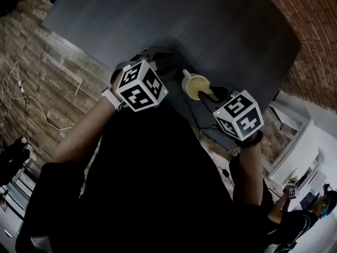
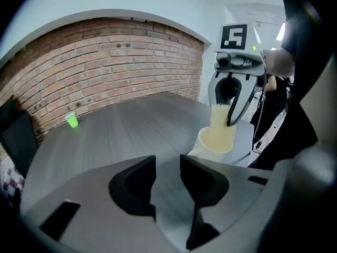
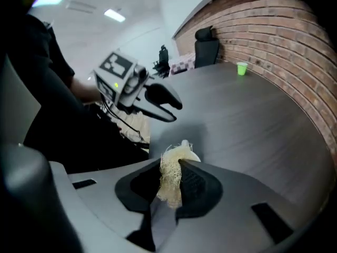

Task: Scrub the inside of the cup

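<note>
A cream cup (image 1: 192, 85) stands on the dark table (image 1: 210, 25), and shows again as the cup (image 2: 216, 139) in the left gripper view. My right gripper (image 1: 209, 95) is shut on a pale fibrous scrub pad (image 3: 170, 177), which dips into the cup's mouth. From the left, the scrub pad (image 2: 221, 121) hangs from the right gripper (image 2: 230, 117) into the cup. Just past the pad, the cup's rim (image 3: 185, 147) peeks out. My left gripper (image 1: 152, 57) hovers left of the cup, not touching it. Its jaws stand slightly apart, and the left gripper (image 2: 167, 179) holds nothing.
A small green cup (image 2: 72, 120) stands at the far side of the table near the brick wall (image 2: 105, 73); the same green cup (image 3: 241, 68) shows in the right gripper view. A black chair (image 3: 205, 46) sits at the table's end. Cables (image 1: 21, 96) lie on the floor.
</note>
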`<action>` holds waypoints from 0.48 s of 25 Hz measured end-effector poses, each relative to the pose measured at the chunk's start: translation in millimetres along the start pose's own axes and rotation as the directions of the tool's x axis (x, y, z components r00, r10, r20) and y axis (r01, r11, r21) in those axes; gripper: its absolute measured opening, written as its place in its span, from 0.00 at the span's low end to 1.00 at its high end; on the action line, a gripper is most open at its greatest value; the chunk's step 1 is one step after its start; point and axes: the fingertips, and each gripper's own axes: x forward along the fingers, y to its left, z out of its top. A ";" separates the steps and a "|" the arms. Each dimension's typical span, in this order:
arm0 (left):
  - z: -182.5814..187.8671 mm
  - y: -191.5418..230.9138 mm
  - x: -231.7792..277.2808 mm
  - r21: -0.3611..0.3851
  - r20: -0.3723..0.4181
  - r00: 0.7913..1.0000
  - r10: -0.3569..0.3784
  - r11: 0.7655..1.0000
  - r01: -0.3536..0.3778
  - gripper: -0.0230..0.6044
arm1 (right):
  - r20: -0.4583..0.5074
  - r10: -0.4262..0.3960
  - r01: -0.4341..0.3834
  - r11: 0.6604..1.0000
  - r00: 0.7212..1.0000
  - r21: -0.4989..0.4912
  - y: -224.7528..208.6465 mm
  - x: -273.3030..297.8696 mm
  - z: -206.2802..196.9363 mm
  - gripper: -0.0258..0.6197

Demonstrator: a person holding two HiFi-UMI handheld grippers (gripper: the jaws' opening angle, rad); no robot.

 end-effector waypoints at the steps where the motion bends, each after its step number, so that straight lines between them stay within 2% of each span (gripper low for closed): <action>1: -1.4 2.6 -2.1 -0.002 -0.001 1.000 0.006 1.000 -0.006 0.28 | 0.050 0.004 -0.006 0.999 0.999 0.031 3.2 -11.7 5.8 0.17; 4: -2.7 11.4 -9.1 -0.012 0.004 0.999 0.032 0.999 -0.032 0.28 | 0.203 -0.062 0.044 0.995 0.977 0.092 8.2 -45.4 23.7 0.17; 6: -0.9 15.5 -12.5 -0.015 0.009 0.999 0.043 0.999 -0.043 0.28 | 0.316 -0.162 0.127 0.984 0.935 0.129 7.7 -65.1 36.9 0.17; 9: 4.5 11.8 -14.2 -0.001 0.017 0.999 0.043 0.999 -0.043 0.28 | 0.500 -0.264 0.198 0.963 0.825 0.183 13.1 -87.6 54.3 0.17; 12: 12.4 -0.7 -11.7 0.022 0.023 0.999 0.027 0.999 -0.028 0.28 | 0.597 -0.363 0.255 0.931 0.716 0.260 14.4 -105.8 59.1 0.17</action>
